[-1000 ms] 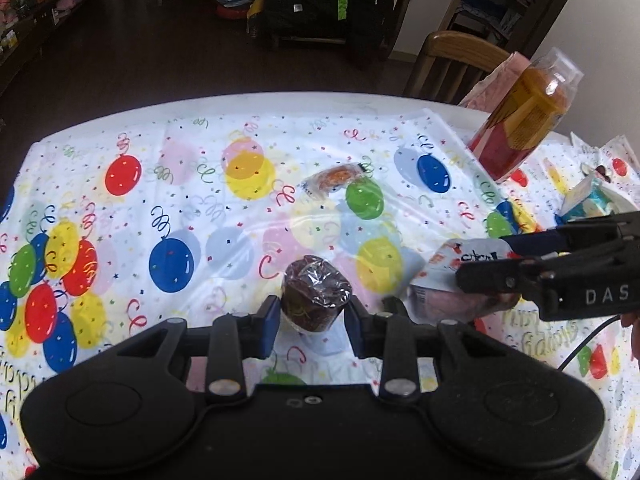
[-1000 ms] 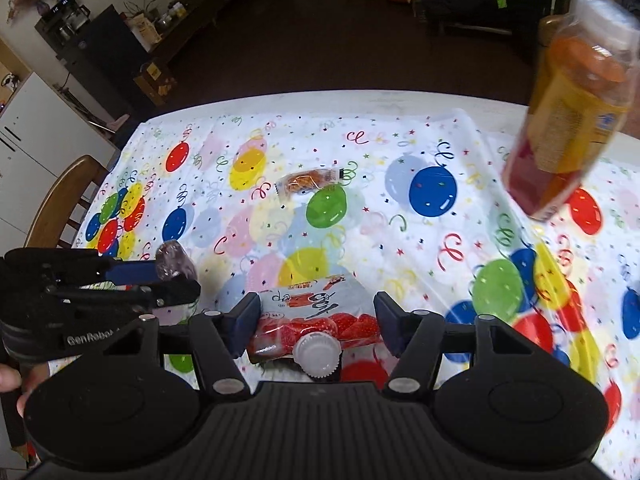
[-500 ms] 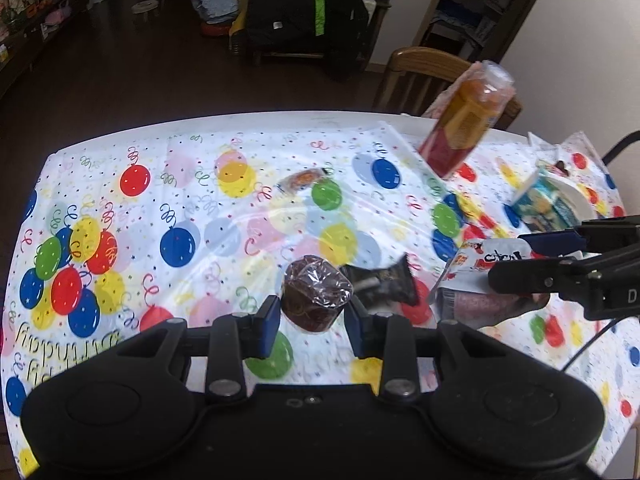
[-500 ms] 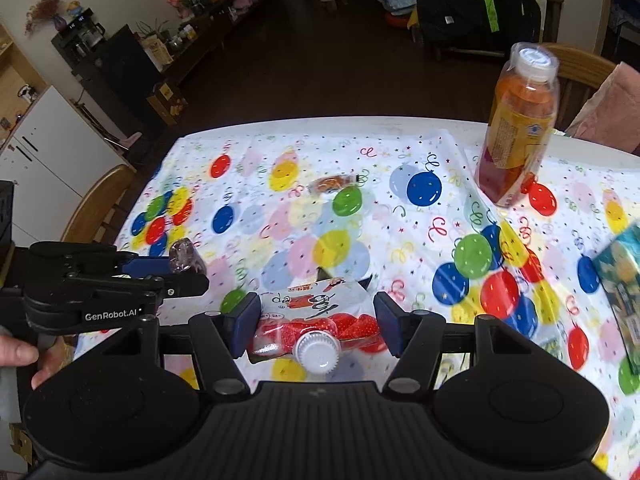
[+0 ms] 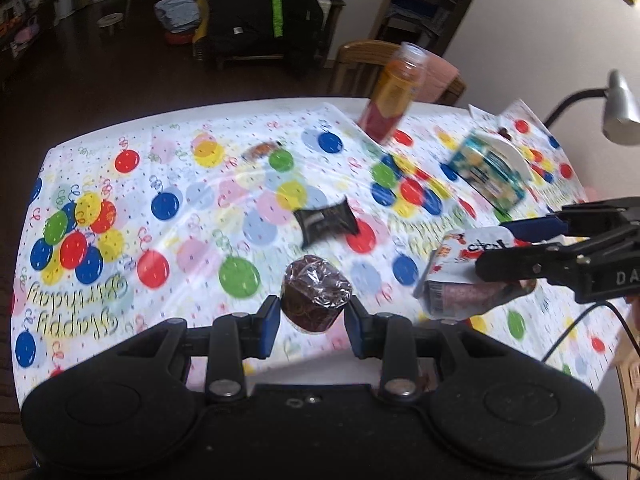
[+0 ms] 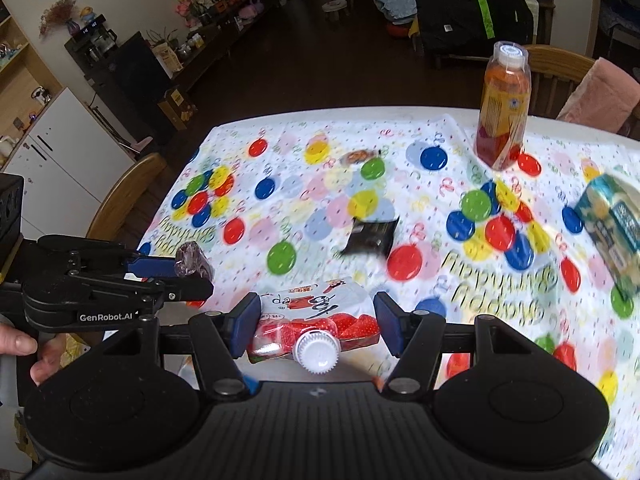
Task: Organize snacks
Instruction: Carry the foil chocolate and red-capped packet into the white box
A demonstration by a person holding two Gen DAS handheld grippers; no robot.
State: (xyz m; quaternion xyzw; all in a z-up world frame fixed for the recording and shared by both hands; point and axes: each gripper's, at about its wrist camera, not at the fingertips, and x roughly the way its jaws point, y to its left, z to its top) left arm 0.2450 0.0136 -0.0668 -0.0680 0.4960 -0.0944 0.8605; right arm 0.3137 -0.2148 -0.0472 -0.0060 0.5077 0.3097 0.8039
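My left gripper (image 5: 313, 317) is shut on a brown wrapped cake (image 5: 314, 298), held in the air above the balloon tablecloth (image 5: 168, 240). My right gripper (image 6: 316, 322) is shut on a strawberry pouch with a white cap (image 6: 316, 326), also lifted. In the left wrist view the right gripper (image 5: 516, 248) shows at the right with the pouch (image 5: 464, 276). In the right wrist view the left gripper (image 6: 176, 268) shows at the left with the cake (image 6: 191, 259). A black snack packet (image 5: 326, 222) lies mid-table, and a small orange wrapped snack (image 5: 262, 150) lies farther back.
An orange juice bottle (image 6: 502, 108) stands at the back right of the table. A green and blue snack box (image 6: 616, 228) rests on a white plate (image 5: 508, 152) at the right. Wooden chairs (image 6: 124, 196) flank the table. A silver lamp (image 5: 616, 108) hangs at far right.
Both grippers have risen and pulled back from the table with their snacks held. More of the table shows now, including the black packet and the snack box.
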